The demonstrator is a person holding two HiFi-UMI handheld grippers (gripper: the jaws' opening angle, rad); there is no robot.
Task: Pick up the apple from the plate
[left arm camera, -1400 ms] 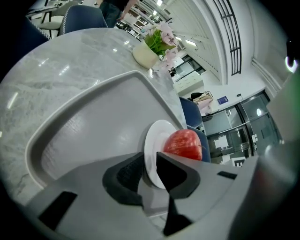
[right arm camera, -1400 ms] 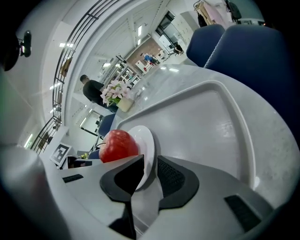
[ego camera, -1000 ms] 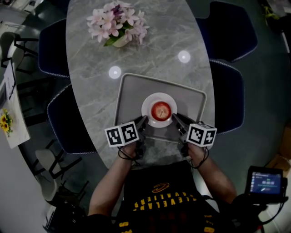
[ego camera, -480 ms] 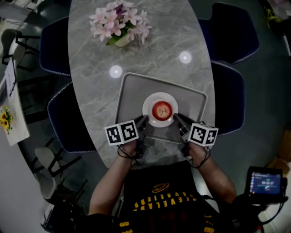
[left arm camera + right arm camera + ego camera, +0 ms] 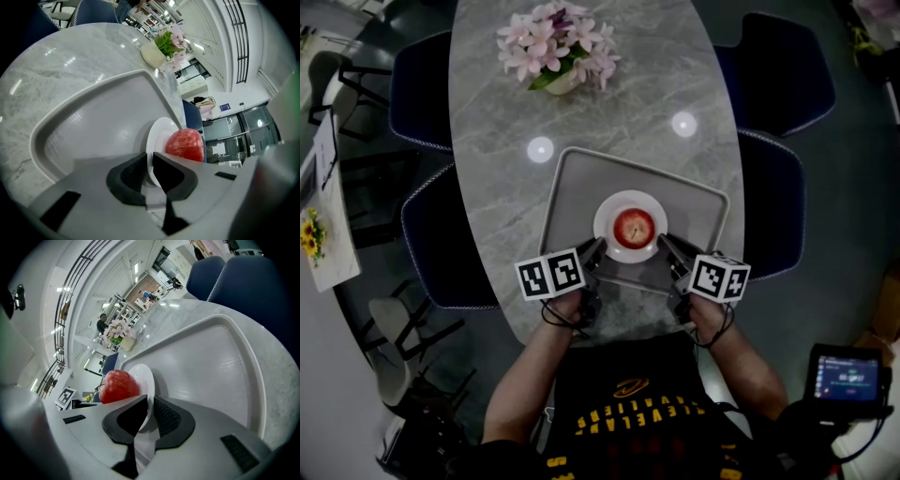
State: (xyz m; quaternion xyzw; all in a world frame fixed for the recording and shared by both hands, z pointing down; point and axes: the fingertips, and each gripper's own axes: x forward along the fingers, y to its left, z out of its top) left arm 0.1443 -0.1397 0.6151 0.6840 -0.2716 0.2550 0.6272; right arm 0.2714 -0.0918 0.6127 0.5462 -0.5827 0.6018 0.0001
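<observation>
A red apple [image 5: 633, 226] sits on a small white plate [image 5: 607, 217] in the middle of a grey tray [image 5: 572, 202] on the marble table. My left gripper [image 5: 598, 246] is shut on the plate's near-left rim, and my right gripper [image 5: 664, 242] is shut on its near-right rim. In the left gripper view the plate's rim [image 5: 157, 138] runs between the jaws of the gripper [image 5: 151, 166], with the apple [image 5: 185, 144] just beyond. The right gripper view shows the same: rim [image 5: 143, 376] inside the gripper [image 5: 151, 408], apple [image 5: 119, 385] behind.
A vase of pink flowers [image 5: 558, 52] stands at the table's far end. Dark blue chairs [image 5: 773, 202] flank both sides of the table. The tray's raised wall [image 5: 255, 366] surrounds the plate. The table's near edge [image 5: 609, 333] is just behind the grippers.
The head view has shifted slightly, so the table looks a little further right. Both grippers, the plate and the apple stay where they were.
</observation>
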